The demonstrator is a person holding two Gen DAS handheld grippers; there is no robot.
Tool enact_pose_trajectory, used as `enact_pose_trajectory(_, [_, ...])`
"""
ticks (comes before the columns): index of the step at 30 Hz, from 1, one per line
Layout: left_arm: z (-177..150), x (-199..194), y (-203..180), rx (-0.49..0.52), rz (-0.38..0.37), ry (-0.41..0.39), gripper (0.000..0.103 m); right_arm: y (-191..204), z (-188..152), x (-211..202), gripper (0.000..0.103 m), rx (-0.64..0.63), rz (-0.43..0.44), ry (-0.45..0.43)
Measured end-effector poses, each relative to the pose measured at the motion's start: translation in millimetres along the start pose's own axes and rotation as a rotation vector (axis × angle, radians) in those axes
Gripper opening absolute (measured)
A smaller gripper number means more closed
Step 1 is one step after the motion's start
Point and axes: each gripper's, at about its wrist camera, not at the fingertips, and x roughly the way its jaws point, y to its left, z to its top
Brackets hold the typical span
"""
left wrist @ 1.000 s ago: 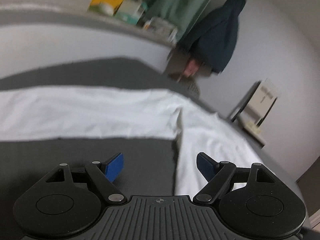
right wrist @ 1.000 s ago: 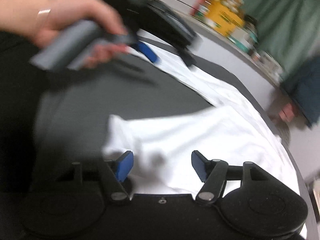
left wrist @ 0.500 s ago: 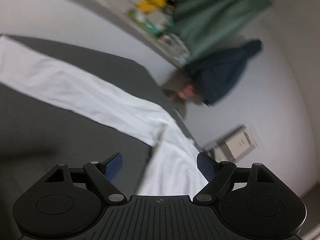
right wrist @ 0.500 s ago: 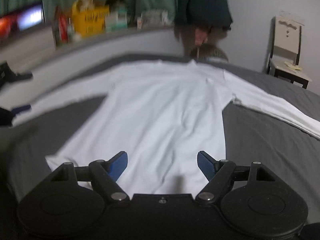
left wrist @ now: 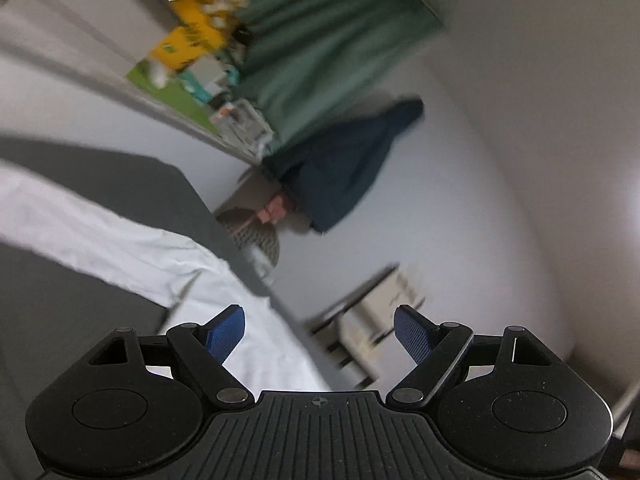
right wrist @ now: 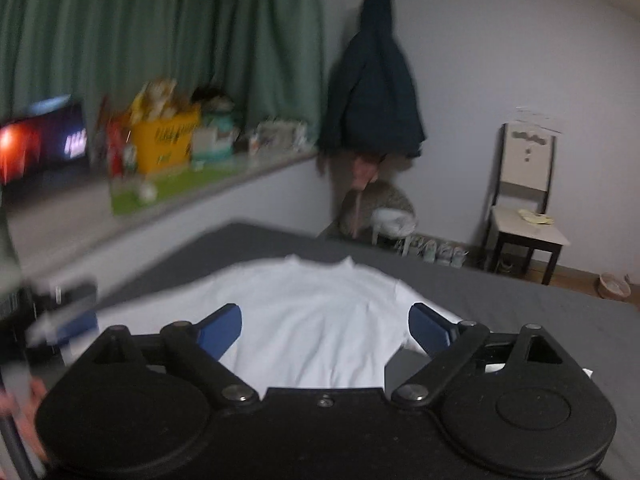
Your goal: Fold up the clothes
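Jaws on both grippers stand wide apart, nothing between them. Left gripper hangs over the near edge of the bed, tilted, camera rolled so the room leans. Right gripper hovers above the lower body of the white shirt, pointing up toward the collar.

Shirt lies spread flat on the dark grey bed, collar at the far end, body unfolded. One long sleeve stretches out sideways across the bed in the left view; the other runs off to the right past the right jaws, mostly hidden behind the gripper. No fold line visible anywhere on it.

Change: a second ago the left gripper looked squarely down the sleeve and the right one sat low at a hem corner, heavy blur. Half a second ago the right view already showed the whole shirt laid out. Now both cameras have lifted, more wall and curtain in frame, less cloth. The left view has rolled further, sleeve slid to the lower left. Both views blurred, so the grippers are moving. The left gripper and its hand show smeared at the left edge of the right view.

Meaning for the task: shirt reads as spread and smoothed, ready for a fold, with neither gripper holding cloth. Likely a reposition between grasps; which sleeve or hem comes next cannot be told.

Background: dark jacket on the wall, chair, cluttered shelf.
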Motion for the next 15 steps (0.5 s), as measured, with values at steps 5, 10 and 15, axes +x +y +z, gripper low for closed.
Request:
enact_pose_trajectory(5, [-10, -10, -54, -0.049, -0.021, -0.057, 0.095, -14, 47, -29, 0.096, 0.109, -0.049, -0.041])
enact_pose_trajectory(10, [-5, -36, -115, 0.195, -0.145, -0.081, 0.096, -26, 65, -56, 0.103, 0.114, -0.019, -0.101])
enact_pose_trajectory(15, [34, -37, -161, 0.461, -0.019, -0.09, 0.102, -43, 55, -31, 0.103, 0.072, 0.013, -0.098])
